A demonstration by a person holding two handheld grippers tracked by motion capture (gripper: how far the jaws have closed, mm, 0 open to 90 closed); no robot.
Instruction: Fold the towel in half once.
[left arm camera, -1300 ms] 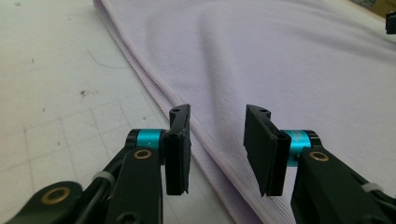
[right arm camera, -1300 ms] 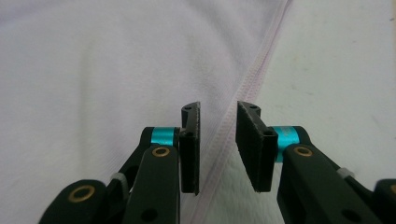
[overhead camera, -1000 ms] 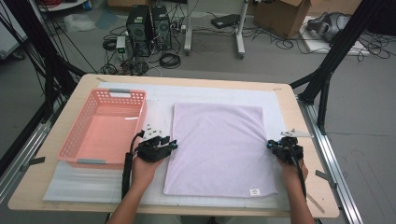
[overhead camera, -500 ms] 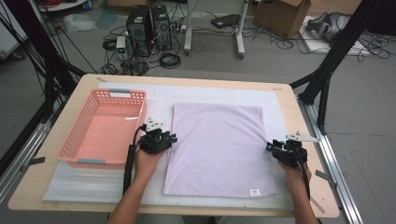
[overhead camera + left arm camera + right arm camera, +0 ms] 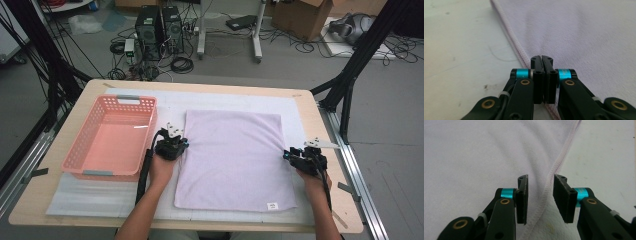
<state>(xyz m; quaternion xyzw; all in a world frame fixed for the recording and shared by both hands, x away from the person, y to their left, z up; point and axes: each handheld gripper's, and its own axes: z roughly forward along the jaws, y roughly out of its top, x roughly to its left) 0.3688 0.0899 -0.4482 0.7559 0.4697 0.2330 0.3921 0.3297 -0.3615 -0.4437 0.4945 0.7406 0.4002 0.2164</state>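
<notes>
A: Where is the towel point(image 5: 232, 160)?

B: It lies flat in the middle of the high view, a pale lilac square spread on the white mat point(image 5: 90, 200) that covers the table point(image 5: 30, 210). A small white label point(image 5: 272, 205) sits near its lower right corner.

A: And the left gripper point(image 5: 176, 144)?

B: It is at the towel's left edge, about halfway down that edge, left of centre in the frame. In the left gripper view its two black jaws have just been closing and now stand pressed together, and the stitched hem point(image 5: 511, 42) of the towel runs down into them, so it is clenched on that edge.

A: The right gripper point(image 5: 290, 156)?

B: It is at the towel's right edge, right of centre in the high view, level with the other one. In the right gripper view the jaws stand apart with a clear gap; the seam point(image 5: 560, 161) runs down between them, and neither pad presses on it. So it is released, with the edge lying in the gap.

A: What else is on the table?

B: A pink basket point(image 5: 95, 172) at the left of the frame, just beside the left gripper and apart from the towel.
</notes>
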